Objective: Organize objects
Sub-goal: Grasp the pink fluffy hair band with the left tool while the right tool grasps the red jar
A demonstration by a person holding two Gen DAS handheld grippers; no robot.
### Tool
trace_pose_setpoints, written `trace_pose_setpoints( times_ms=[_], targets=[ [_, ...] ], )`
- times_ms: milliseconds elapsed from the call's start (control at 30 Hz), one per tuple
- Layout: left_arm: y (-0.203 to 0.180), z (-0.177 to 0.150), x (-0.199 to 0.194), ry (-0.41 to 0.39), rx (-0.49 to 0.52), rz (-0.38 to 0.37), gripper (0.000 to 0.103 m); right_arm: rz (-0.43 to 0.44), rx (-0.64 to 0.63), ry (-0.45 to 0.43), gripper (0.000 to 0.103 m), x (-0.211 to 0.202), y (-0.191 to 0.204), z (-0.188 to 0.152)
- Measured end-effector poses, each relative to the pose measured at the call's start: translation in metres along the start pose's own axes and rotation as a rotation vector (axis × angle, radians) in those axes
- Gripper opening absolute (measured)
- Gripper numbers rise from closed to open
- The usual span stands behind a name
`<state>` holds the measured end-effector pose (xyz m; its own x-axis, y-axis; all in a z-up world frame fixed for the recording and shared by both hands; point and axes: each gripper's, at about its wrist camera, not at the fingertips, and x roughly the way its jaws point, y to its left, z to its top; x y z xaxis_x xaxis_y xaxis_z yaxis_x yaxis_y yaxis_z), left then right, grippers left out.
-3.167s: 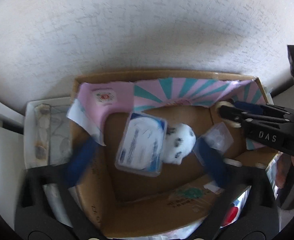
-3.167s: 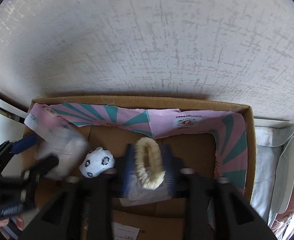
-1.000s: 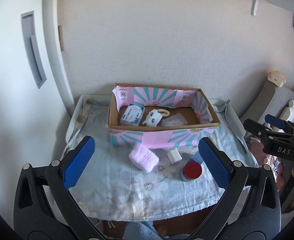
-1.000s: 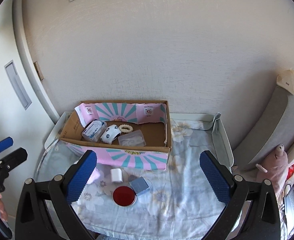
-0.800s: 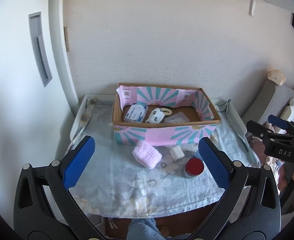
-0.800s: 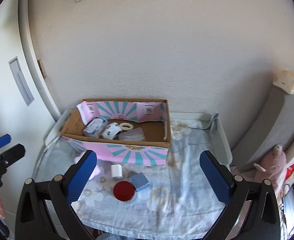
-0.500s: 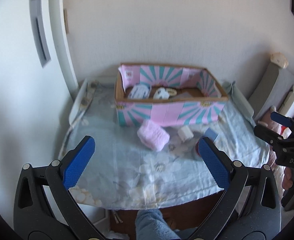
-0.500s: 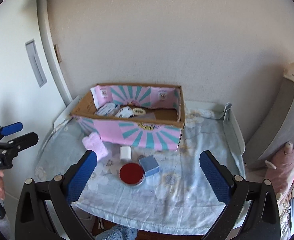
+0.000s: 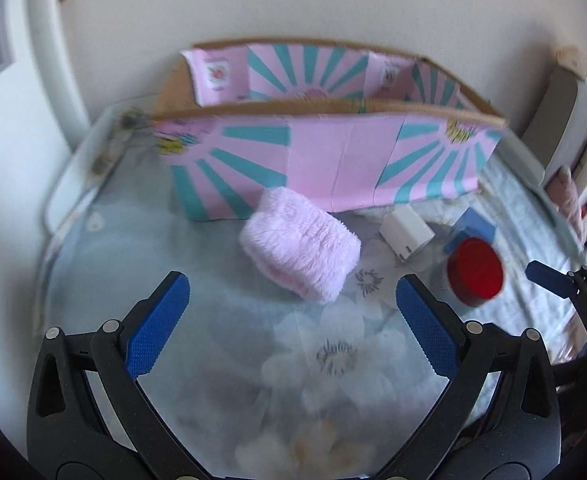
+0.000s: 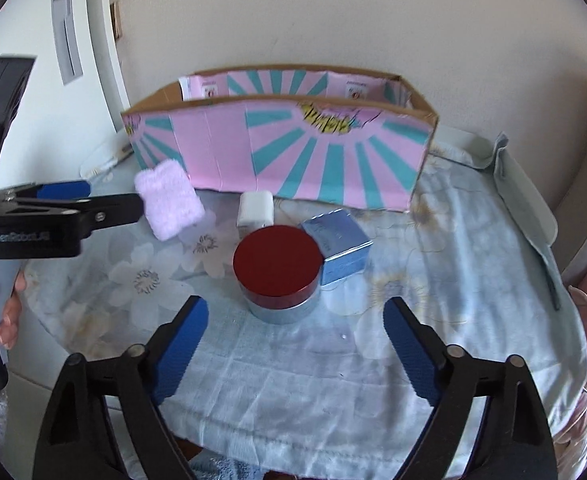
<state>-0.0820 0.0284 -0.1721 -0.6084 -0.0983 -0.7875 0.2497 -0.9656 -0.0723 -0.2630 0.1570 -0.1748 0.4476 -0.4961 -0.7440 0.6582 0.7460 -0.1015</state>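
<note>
On the floral cloth (image 10: 453,264), in front of the pink-and-teal box (image 10: 293,152), lie a pink fluffy cloth (image 9: 299,248), white block (image 9: 405,232), blue cube (image 10: 335,246) and red-lidded jar (image 10: 277,270) — left gripper (image 9: 291,320) and right gripper (image 10: 295,340) both gape wide, holding nothing

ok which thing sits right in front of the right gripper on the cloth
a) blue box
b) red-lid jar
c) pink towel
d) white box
b: in the right wrist view the red-lid jar sits centred just ahead of the open right gripper; the pink towel lies off to the left, by the left gripper.
</note>
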Motion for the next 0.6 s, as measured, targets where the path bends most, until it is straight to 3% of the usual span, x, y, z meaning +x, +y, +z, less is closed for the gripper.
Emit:
trace_pose_setpoints(
  times_ms=[333,400,467,600],
  targets=[
    [-0.008,0.014,0.047,0.006,0.005,0.003,0.101,0.005,0.0,-0.014,0.062,0.031,0.008,0.007],
    [-0.008,0.019,0.052,0.009,0.01,0.0,0.094,0.003,0.0,-0.015,0.057,0.035,0.009,0.009],
    [-0.007,0.022,0.056,0.02,0.017,-0.006,0.073,-0.017,-0.006,-0.018,0.052,0.038,0.01,0.011],
    [-0.005,0.025,0.059,0.024,0.021,-0.015,0.056,-0.018,-0.005,-0.02,0.05,0.039,0.009,0.012]
  ],
)
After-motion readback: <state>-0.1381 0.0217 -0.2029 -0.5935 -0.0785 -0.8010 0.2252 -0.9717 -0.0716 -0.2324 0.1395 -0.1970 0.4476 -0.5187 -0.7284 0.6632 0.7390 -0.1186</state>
